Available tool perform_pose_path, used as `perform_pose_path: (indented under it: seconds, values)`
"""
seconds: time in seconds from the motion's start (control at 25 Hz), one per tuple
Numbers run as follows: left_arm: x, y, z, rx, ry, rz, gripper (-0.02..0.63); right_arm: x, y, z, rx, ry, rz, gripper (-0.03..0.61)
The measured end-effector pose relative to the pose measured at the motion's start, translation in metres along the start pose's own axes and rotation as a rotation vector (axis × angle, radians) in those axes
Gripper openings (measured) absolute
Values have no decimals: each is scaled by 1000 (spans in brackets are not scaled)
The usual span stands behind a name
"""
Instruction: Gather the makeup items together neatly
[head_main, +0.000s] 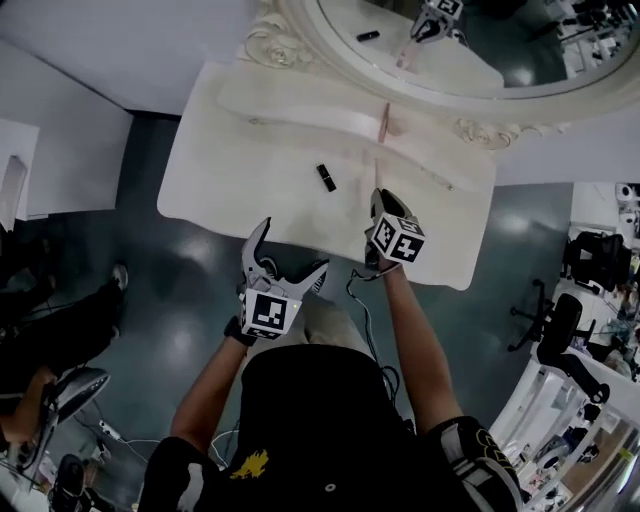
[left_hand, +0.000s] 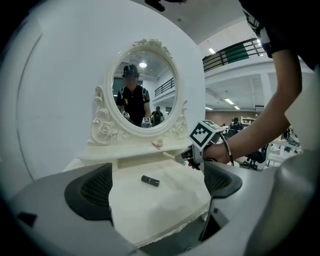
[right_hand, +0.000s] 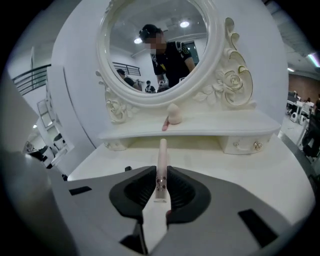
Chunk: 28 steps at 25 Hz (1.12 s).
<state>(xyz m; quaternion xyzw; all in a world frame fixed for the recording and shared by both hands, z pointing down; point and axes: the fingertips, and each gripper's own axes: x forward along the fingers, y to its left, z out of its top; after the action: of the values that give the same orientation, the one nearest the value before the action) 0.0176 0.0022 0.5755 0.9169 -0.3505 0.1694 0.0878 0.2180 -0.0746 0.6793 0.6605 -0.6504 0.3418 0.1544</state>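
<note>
My right gripper (right_hand: 161, 172) is shut on a slim pale pink tube (right_hand: 162, 152), which sticks out forward between the pads over the vanity table (head_main: 230, 190). A black lipstick (head_main: 326, 177) lies on the tabletop, left of the right gripper (head_main: 380, 198). On the raised shelf under the mirror rest a pink sponge (right_hand: 174, 114) and a small pink stick (right_hand: 164, 124). My left gripper (head_main: 292, 247) hangs open and empty just off the table's front edge, facing the lipstick (left_hand: 150, 180).
An oval mirror (head_main: 470, 50) in an ornate white frame stands at the back of the table against a white wall. The shelf (right_hand: 200, 131) has small drawers with knobs beneath it. Chairs and equipment stand on the dark floor at the right (head_main: 560, 320).
</note>
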Motion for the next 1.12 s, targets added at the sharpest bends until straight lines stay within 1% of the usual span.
perform_pose_path:
  seconds: [0.2, 0.36, 0.4, 0.52, 0.56, 0.64, 0.76, 0.88, 0.96, 1.04, 1.12]
  values:
    - [-15, 15, 39, -34, -46, 80, 577, -13, -5, 46, 40, -87, -31, 81]
    - [-31, 5, 59, -23, -58, 69, 577, -14, -23, 84, 84, -146, -70, 81]
    - [-35, 1, 61, -48, -60, 65, 577, -13, -30, 92, 97, -151, -84, 81]
    - [-43, -6, 67, -181, -78, 73, 577, -3, -55, 112, 138, -140, -127, 81]
    - [-44, -5, 69, -197, -80, 79, 577, 5, -62, 118, 158, -136, -136, 81]
    - [-46, -7, 67, -193, -67, 79, 577, 21, -70, 126, 202, -133, -147, 81]
    - [-50, -18, 57, -164, -34, 53, 577, 37, -76, 134, 244, -130, -147, 81]
    - [-58, -38, 51, -134, 1, 14, 577, 38, -83, 128, 273, -102, -147, 81]
    - [-61, -38, 54, -113, 6, 8, 577, 42, -81, 128, 303, -92, -139, 81]
    - [-61, -35, 57, -104, 4, 14, 577, 47, -77, 130, 310, -89, -127, 81]
    - [-61, -38, 57, -104, 3, 17, 577, 49, -74, 129, 287, -74, -117, 83]
